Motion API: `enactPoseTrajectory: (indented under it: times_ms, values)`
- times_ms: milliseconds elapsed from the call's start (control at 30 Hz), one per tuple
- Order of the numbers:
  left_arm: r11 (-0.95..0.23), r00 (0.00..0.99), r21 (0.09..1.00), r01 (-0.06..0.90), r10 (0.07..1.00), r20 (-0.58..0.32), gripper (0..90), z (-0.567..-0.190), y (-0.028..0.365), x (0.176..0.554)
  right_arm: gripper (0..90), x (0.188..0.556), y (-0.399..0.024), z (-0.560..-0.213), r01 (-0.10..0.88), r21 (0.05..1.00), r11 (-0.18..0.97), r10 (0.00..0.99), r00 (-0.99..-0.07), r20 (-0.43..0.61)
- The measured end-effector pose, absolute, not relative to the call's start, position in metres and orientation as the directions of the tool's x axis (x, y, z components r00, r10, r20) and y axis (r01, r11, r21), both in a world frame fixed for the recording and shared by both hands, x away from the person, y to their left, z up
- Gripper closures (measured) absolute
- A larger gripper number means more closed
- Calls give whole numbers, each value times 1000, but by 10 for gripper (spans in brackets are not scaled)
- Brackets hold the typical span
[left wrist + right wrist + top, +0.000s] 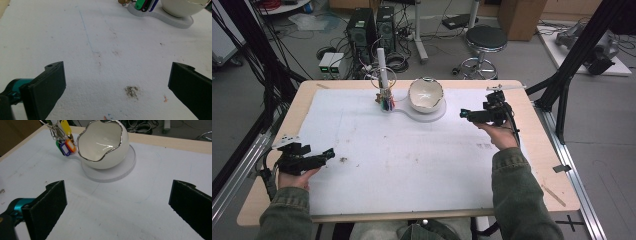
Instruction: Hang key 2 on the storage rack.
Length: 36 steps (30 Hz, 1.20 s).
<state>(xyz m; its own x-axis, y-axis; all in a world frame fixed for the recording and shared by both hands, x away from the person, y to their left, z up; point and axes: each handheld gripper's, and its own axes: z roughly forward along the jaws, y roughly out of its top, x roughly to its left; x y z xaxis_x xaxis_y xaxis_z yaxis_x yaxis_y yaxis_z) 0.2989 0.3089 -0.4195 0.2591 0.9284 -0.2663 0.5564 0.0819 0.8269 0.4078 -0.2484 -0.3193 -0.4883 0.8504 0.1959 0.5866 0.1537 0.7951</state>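
Right gripper view is showing the right gripper point(117, 207), jaws wide apart, facing the eggshell bowl point(103, 145), looking fragile and slippery, best gripped at its rim.

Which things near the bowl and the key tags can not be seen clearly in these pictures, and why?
- Bowl floor: right gripper view, hidden behind its near wall.
- Bowl top: left gripper view, cut by the upper edge.
- Key tags labels: right gripper view, too small to read.
- What holds the tags' rings: right gripper view, cut by the top edge; high view, too small.
- White post foot: high view, covered by the tags.
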Motion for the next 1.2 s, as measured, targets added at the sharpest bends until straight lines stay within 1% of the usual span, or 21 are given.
enactPoseTrajectory:
  times_ms: [200,433,867,1200]
  values:
    - [82,258,827,556,929,-266,17,-419,309,299,5,399,-260,-328,590,796,133,861,-466,202]
    - [81,258,827,556,929,-264,17,-420,308,298,5,384,-269,-334,577,807,125,881,-438,177]
    - [64,259,829,555,934,-245,17,-420,307,297,5,359,-278,-359,540,832,129,911,-396,116]
    - [69,253,831,552,936,-245,17,-419,307,296,5,344,-290,-378,527,844,98,923,-366,121]
